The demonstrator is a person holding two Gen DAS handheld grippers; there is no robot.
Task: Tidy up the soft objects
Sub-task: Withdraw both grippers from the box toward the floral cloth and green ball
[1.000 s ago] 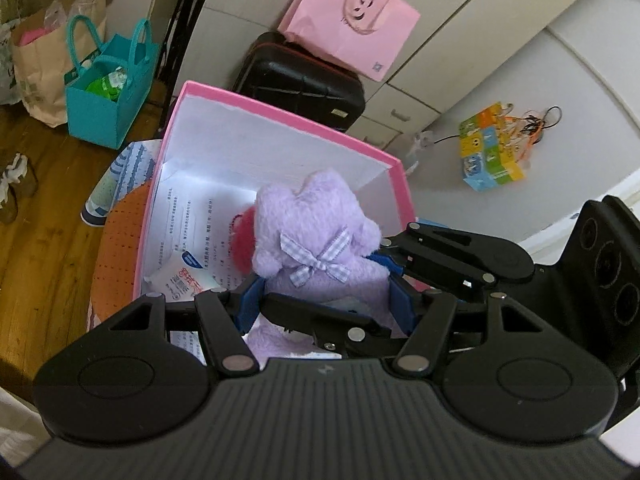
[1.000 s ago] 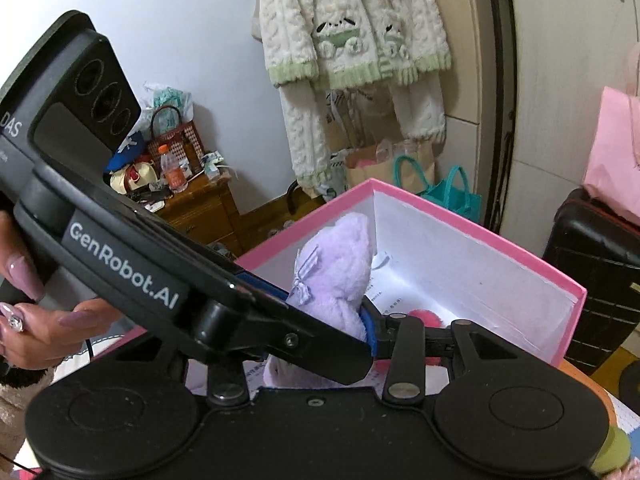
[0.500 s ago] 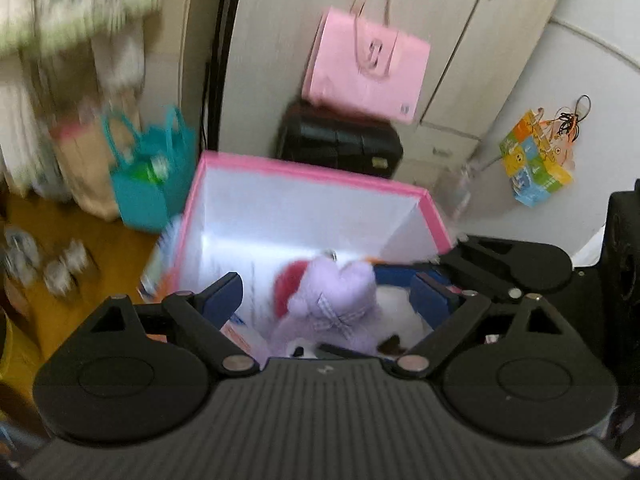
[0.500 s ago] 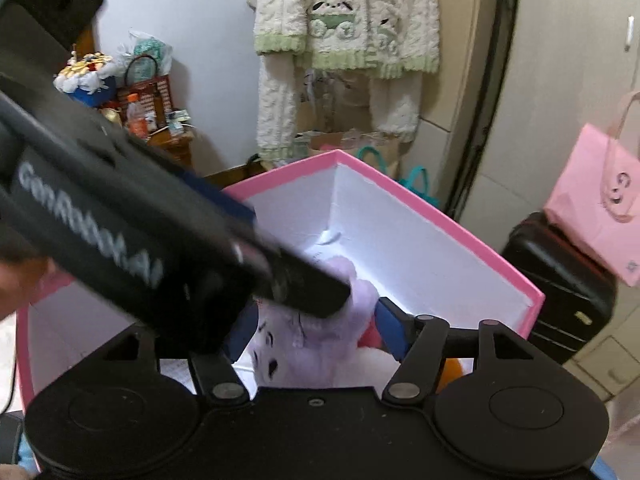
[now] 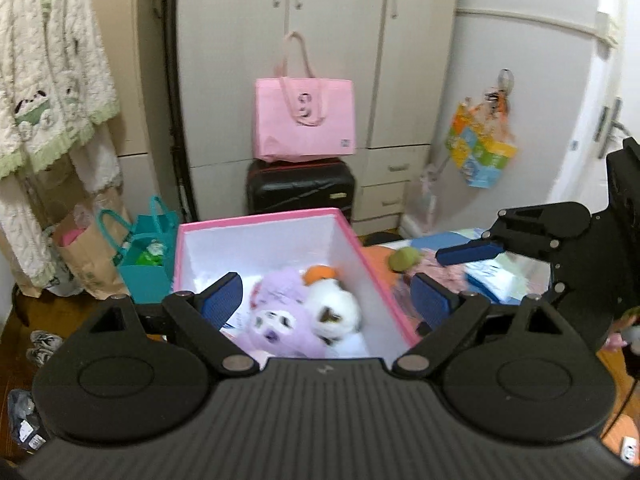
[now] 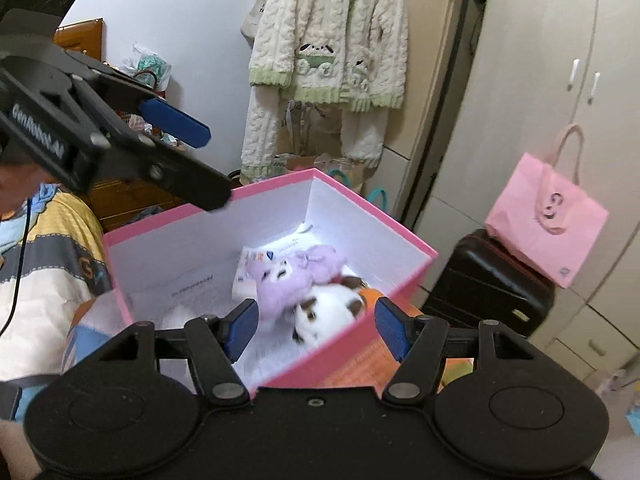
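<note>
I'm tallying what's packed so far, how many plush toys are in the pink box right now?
2: a purple plush lying beside a white plush with brown patches, touching it, on the floor of the pink box. More may be hidden beneath them.

A purple plush toy and a white one lie inside the pink box.

Support surface: orange top, mostly covered. Pink box sits on it, ahead of and below left jaws. Green plush ball on surface just beyond left gripper's right-hand finger. White-blue packet beside it, farther right. Right wrist view: orange strip beside box wall, between jaws.
</note>
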